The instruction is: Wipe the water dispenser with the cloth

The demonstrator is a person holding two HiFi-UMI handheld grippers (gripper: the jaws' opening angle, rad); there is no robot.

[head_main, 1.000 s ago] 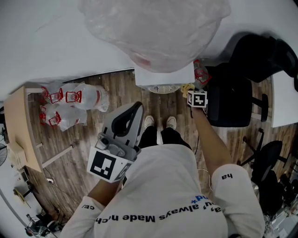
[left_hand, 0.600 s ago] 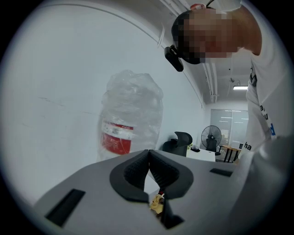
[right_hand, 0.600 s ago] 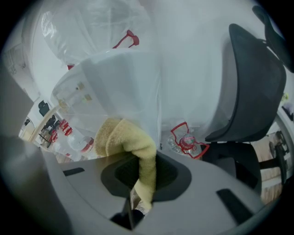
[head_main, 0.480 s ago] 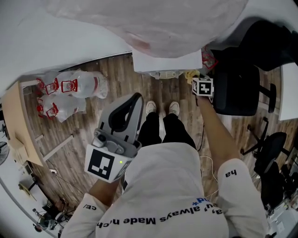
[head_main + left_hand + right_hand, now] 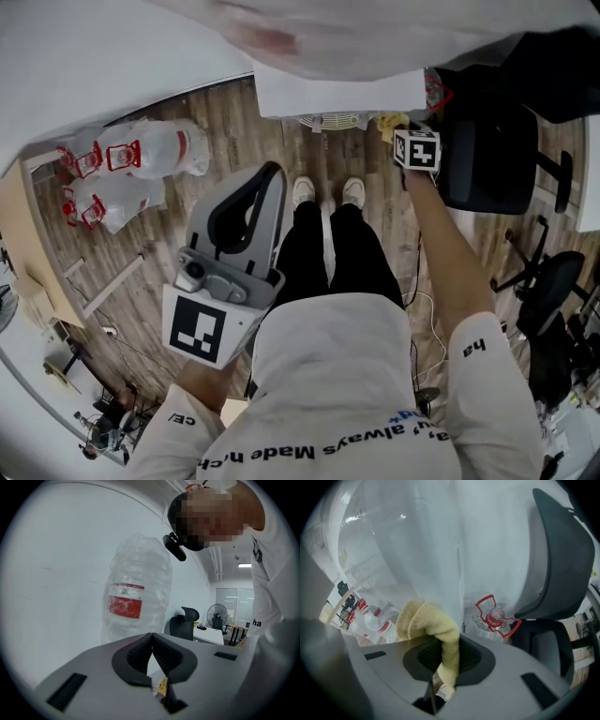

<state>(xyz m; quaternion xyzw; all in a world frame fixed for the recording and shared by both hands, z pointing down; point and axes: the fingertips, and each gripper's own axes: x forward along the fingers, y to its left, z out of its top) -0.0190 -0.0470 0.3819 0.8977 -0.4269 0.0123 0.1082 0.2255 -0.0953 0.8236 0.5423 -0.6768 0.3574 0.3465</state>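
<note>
While the right tool (image 5: 446,660), clamped on the yellow cloth (image 5: 425,619), holds it at a lower corner of the water dispenser (image 5: 337,92) and the left tool (image 5: 152,641) waits closed and empty, wiping seems under way, next needing a pressed stroke.

Right gripper (image 5: 449,654) has its jaws clamped on the yellow cloth (image 5: 423,618) - the fluffy bunched end sticks up right against the white water dispenser (image 5: 440,550). Just past it on the floor there's a water bottle with a red handle (image 5: 494,618), and a black office chair (image 5: 562,559) on the right.
</note>
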